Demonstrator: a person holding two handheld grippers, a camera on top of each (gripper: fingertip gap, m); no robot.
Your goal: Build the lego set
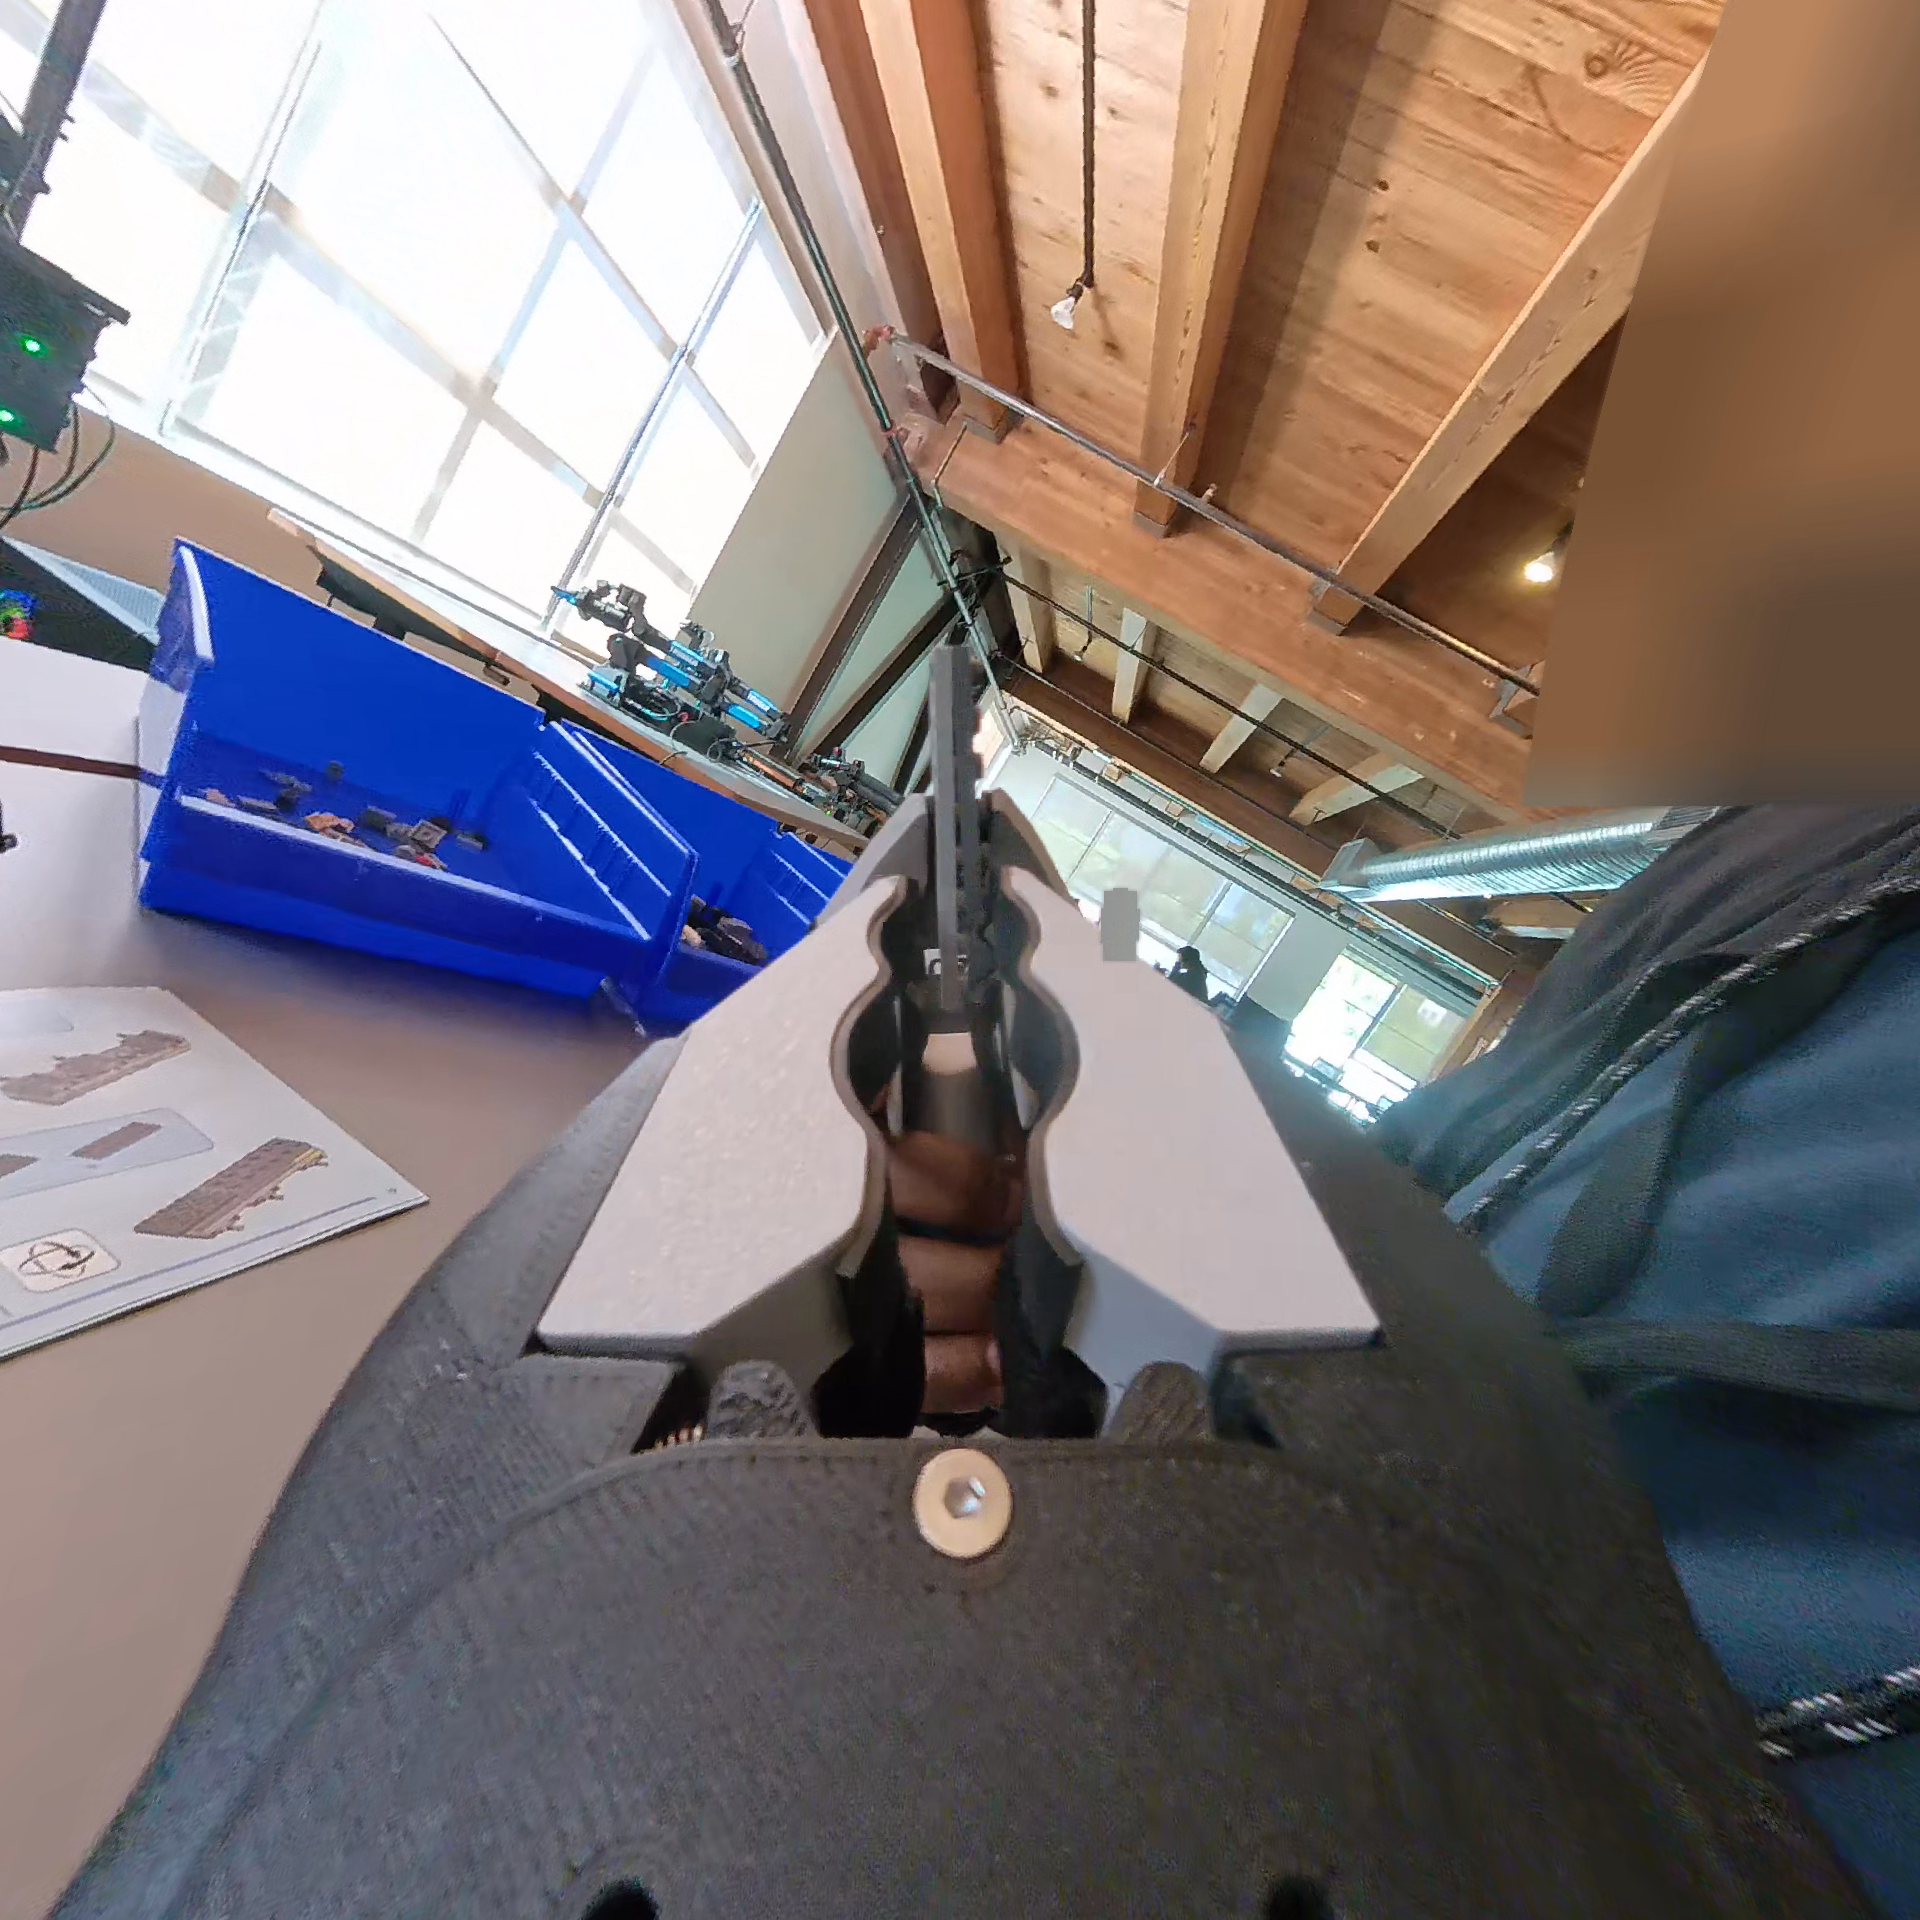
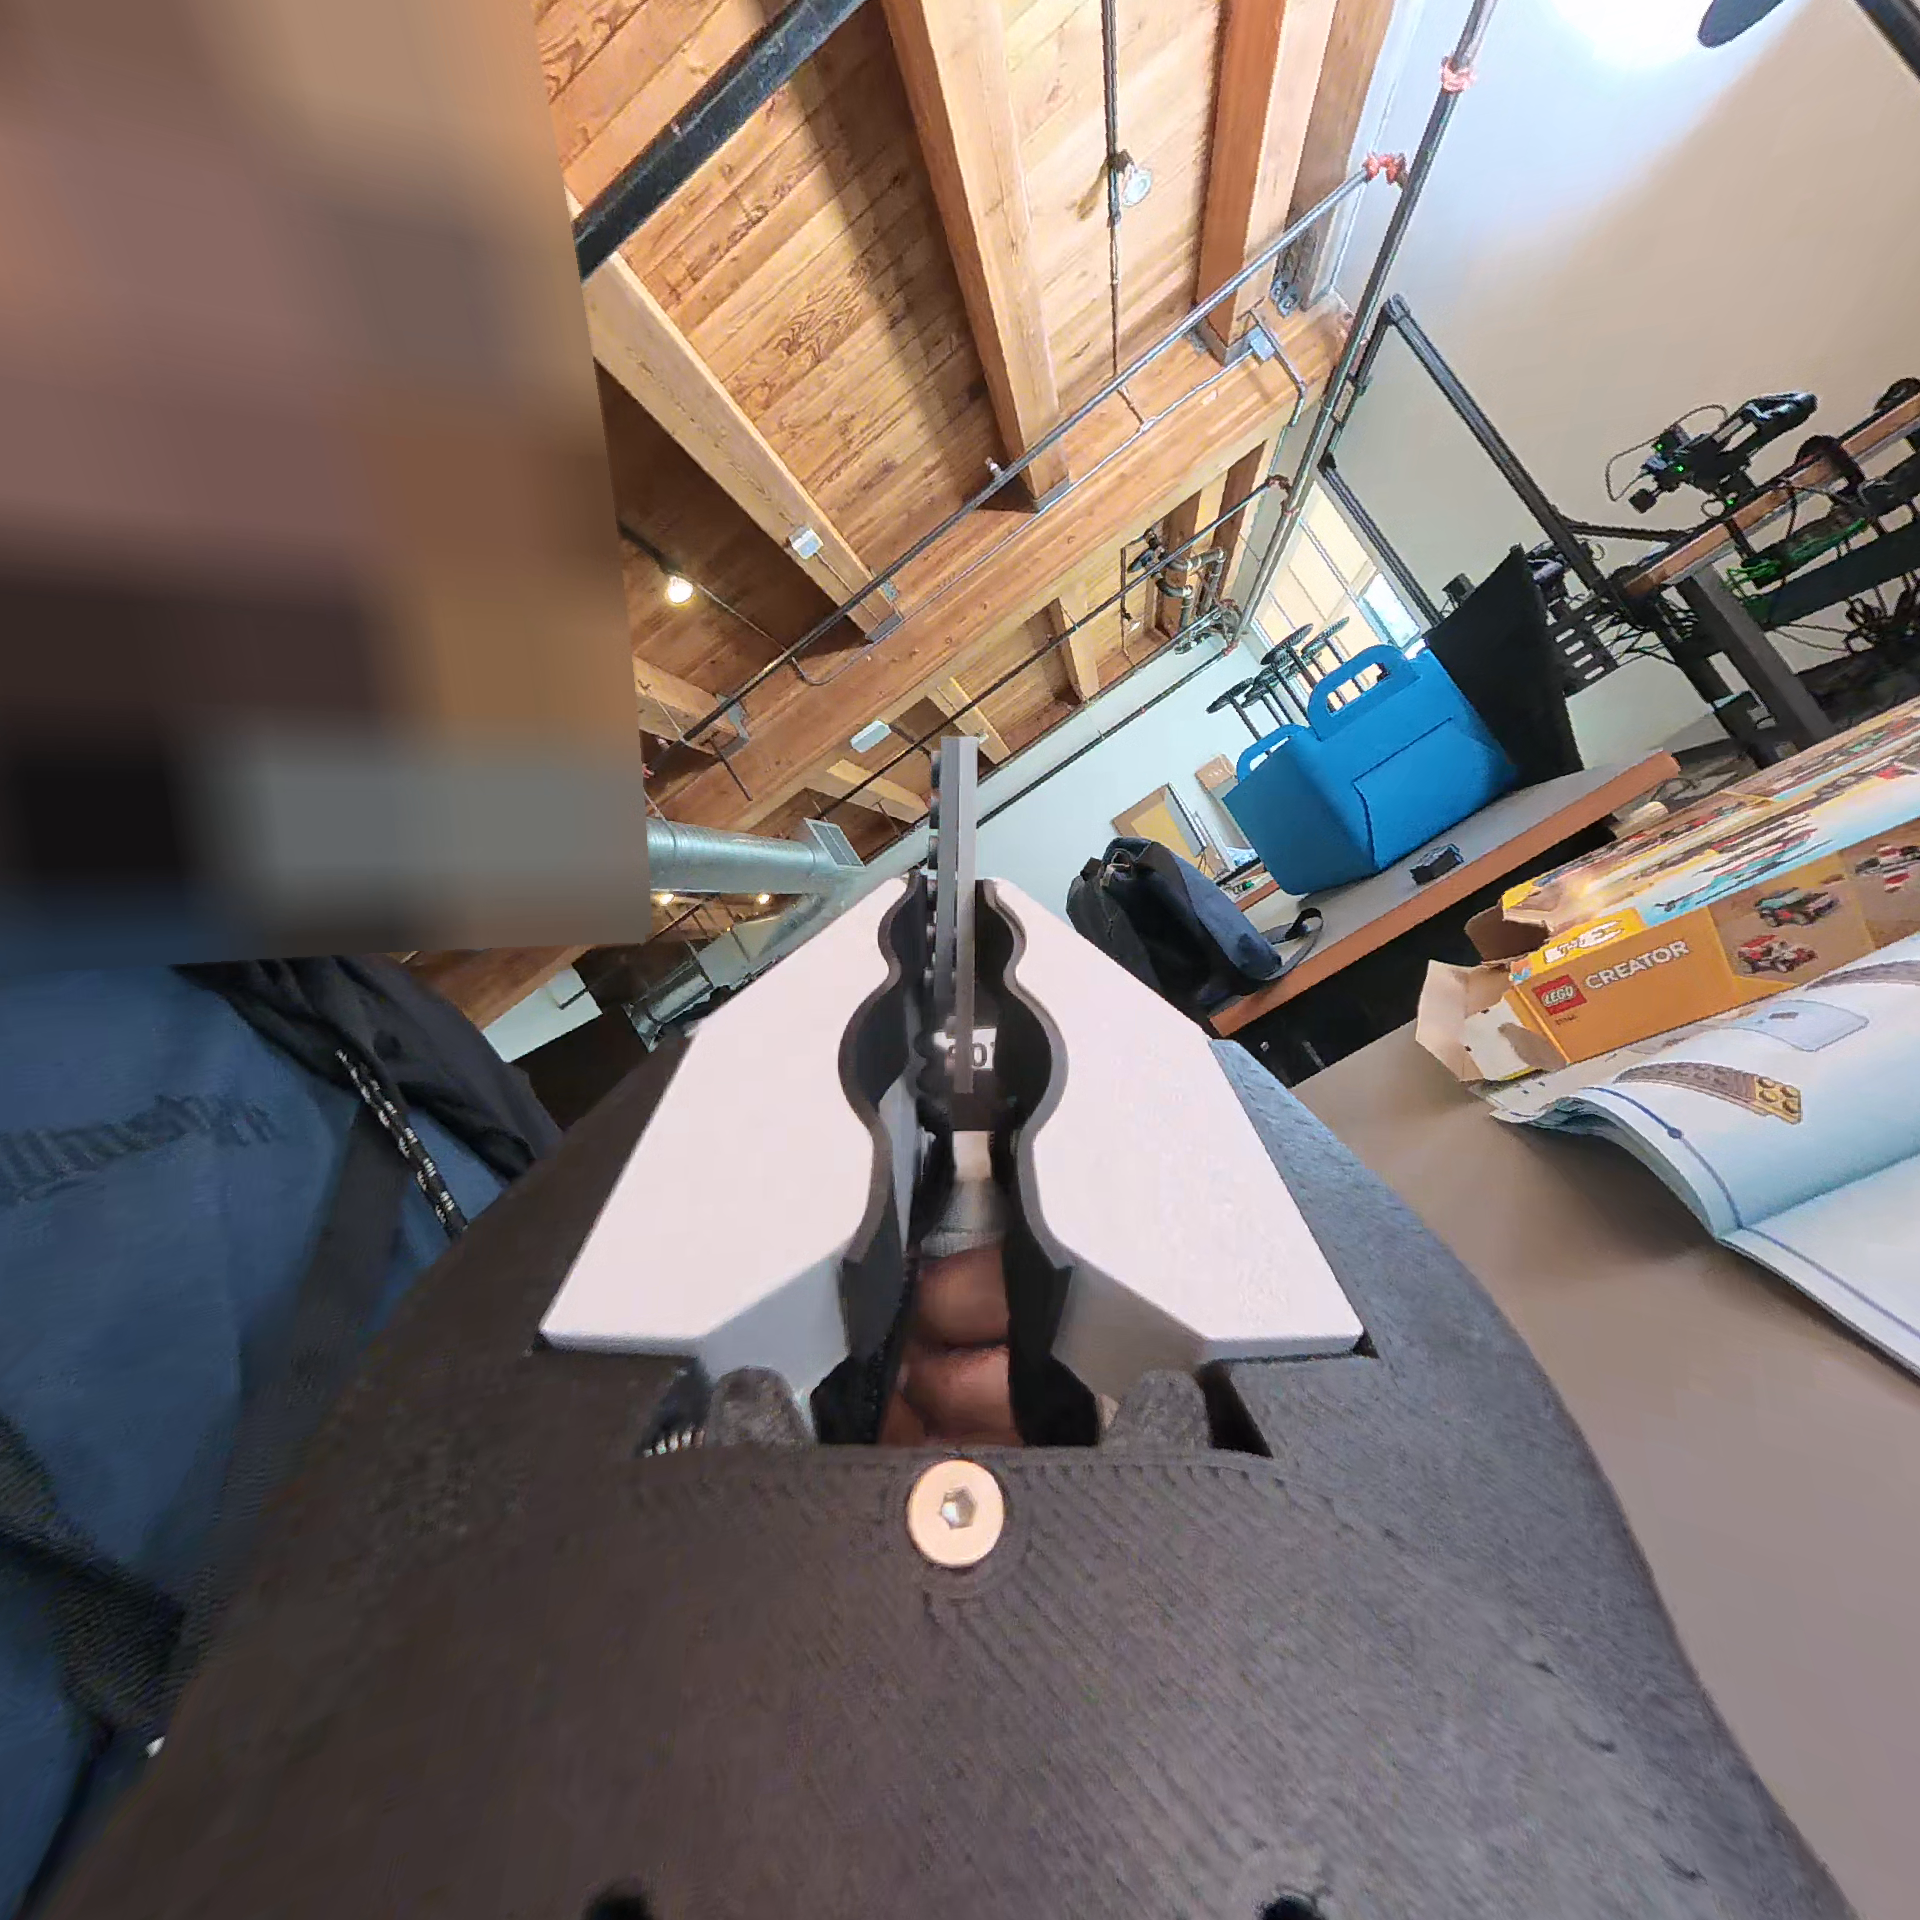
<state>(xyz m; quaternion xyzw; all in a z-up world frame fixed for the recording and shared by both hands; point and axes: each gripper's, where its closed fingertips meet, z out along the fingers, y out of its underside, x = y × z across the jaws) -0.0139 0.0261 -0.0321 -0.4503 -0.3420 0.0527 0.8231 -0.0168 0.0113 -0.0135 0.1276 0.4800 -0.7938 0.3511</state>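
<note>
Both grippers point up towards the wooden ceiling. My left gripper (image 1: 954, 823) is shut on a thin grey lego plate (image 1: 952, 758) seen edge-on, with a dark studded piece against its right side. My right gripper (image 2: 954, 896) is shut on a thin grey plate (image 2: 958, 831) seen edge-on, with a dark studded strip on its left side. I cannot tell whether both hold the same assembly. Through the gap between each gripper's fingers I see a hand's fingers (image 1: 951, 1195), also in the right wrist view (image 2: 956, 1340).
Blue bins (image 1: 343, 904) with several loose pieces stand on the table at left. An instruction sheet (image 1: 156, 1143) lies in front of them. At right are a lego box (image 2: 1683, 966) and an open booklet (image 2: 1766, 1174). A person in a blue jacket (image 2: 208, 1195) is close behind the grippers. My two grippers' fingertips are within a few centimetres of each other.
</note>
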